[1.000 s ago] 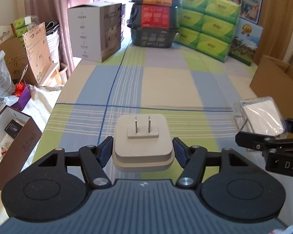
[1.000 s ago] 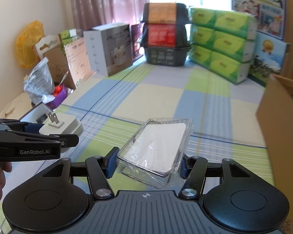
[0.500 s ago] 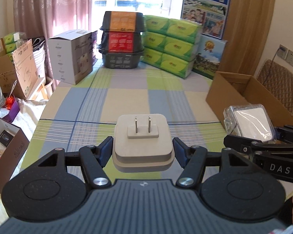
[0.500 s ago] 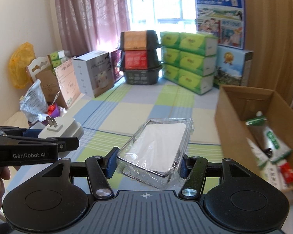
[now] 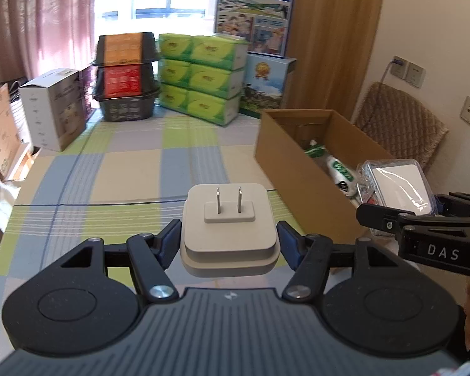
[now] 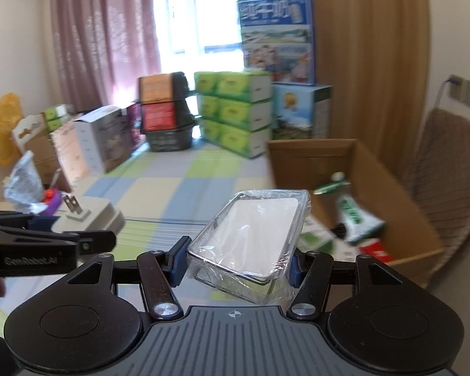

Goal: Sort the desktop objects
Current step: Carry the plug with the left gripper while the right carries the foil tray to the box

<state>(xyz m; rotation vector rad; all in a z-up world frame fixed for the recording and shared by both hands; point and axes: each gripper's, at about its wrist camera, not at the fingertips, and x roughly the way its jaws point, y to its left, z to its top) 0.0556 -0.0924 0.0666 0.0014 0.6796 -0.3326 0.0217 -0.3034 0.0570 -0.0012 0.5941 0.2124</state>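
My left gripper (image 5: 228,244) is shut on a white plug adapter (image 5: 228,228), prongs facing up, held above the checked tablecloth (image 5: 134,172). My right gripper (image 6: 235,264) is shut on a clear plastic-wrapped case (image 6: 250,235) with a white card inside. In the left wrist view that case (image 5: 398,185) hangs at the right, over the near end of an open cardboard box (image 5: 291,169). In the right wrist view the adapter (image 6: 91,216) shows at the left and the box (image 6: 401,194) lies ahead to the right.
The cardboard box holds green-and-white packets (image 6: 354,216) and a red item (image 6: 376,247). Green tissue packs (image 5: 203,78), stacked dark baskets (image 5: 125,75) and a white carton (image 5: 50,106) line the far table edge. A wicker chair (image 5: 401,125) stands right of the box.
Both grippers have swung to the right and risen, each holding its object. The cardboard box has come fully into both views, and the case now hangs over its near end.
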